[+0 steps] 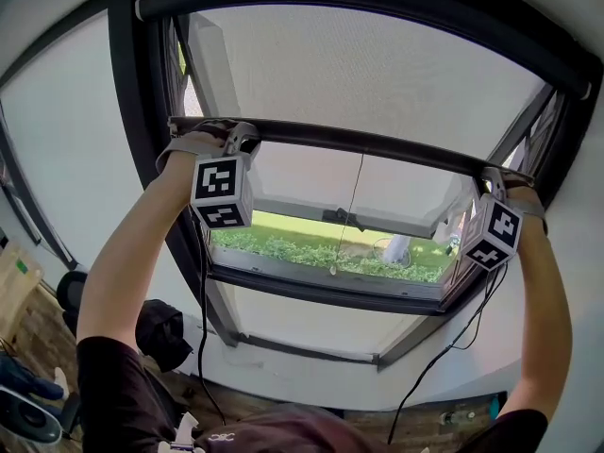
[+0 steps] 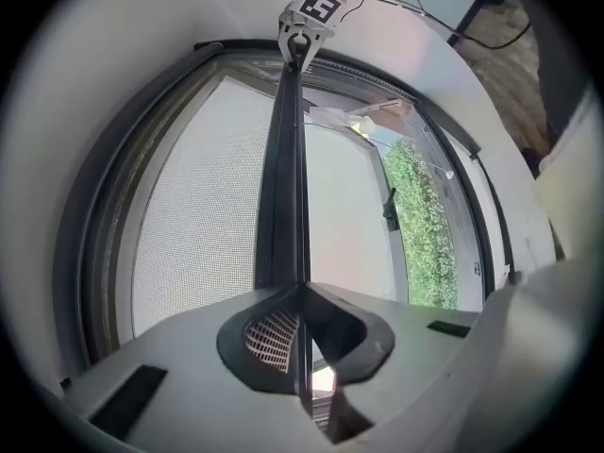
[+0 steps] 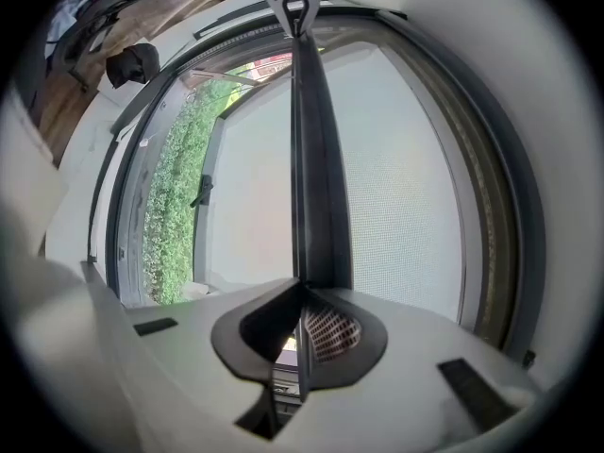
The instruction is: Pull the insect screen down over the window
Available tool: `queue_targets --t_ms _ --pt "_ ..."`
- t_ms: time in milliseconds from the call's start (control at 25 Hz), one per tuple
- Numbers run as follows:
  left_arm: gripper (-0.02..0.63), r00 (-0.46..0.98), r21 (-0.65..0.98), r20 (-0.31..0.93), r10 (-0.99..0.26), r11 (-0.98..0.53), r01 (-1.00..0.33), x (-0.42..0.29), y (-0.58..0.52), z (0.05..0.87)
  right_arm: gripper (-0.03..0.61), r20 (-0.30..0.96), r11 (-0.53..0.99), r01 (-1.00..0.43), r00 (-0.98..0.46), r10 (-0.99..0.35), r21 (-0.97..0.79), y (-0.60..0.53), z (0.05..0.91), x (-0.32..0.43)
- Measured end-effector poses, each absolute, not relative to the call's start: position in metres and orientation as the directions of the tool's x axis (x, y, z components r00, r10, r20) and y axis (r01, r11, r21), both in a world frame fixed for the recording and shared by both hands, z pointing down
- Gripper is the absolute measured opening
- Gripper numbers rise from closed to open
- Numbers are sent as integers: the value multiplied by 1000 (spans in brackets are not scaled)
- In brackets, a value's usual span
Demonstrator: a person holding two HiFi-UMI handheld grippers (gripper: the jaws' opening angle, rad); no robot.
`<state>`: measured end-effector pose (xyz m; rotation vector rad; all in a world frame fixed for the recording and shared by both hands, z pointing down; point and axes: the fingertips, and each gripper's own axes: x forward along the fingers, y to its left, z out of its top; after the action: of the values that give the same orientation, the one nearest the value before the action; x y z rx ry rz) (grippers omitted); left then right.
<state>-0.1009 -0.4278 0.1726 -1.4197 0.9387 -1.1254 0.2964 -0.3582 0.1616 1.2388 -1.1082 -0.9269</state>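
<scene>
The insect screen is a pale mesh drawn partway down the dark window frame. Its dark bottom bar crosses the window above the open lower part. My left gripper is shut on the bar's left end. My right gripper is shut on its right end. In the left gripper view the bar runs from my left gripper up to the right gripper, mesh at left. In the right gripper view the bar leaves my right gripper toward the left gripper.
Below the bar the tilted glass sash stands open, with green plants outside. A thin pull cord hangs from the bar's middle. Black cables dangle from both grippers. A dark bag lies on the wooden floor at lower left.
</scene>
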Motion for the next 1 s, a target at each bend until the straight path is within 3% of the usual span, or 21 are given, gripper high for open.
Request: queue_targets --t_ms 320,1000 --pt "35 250 -985 174 -953 -168 46 -100 -425 199 21 190 180 -61 252 -949 982 -356 191 301" --pt "35 248 -923 384 -889 -376 83 -102 -425 314 23 389 373 -110 248 -887 921 -356 301 294"
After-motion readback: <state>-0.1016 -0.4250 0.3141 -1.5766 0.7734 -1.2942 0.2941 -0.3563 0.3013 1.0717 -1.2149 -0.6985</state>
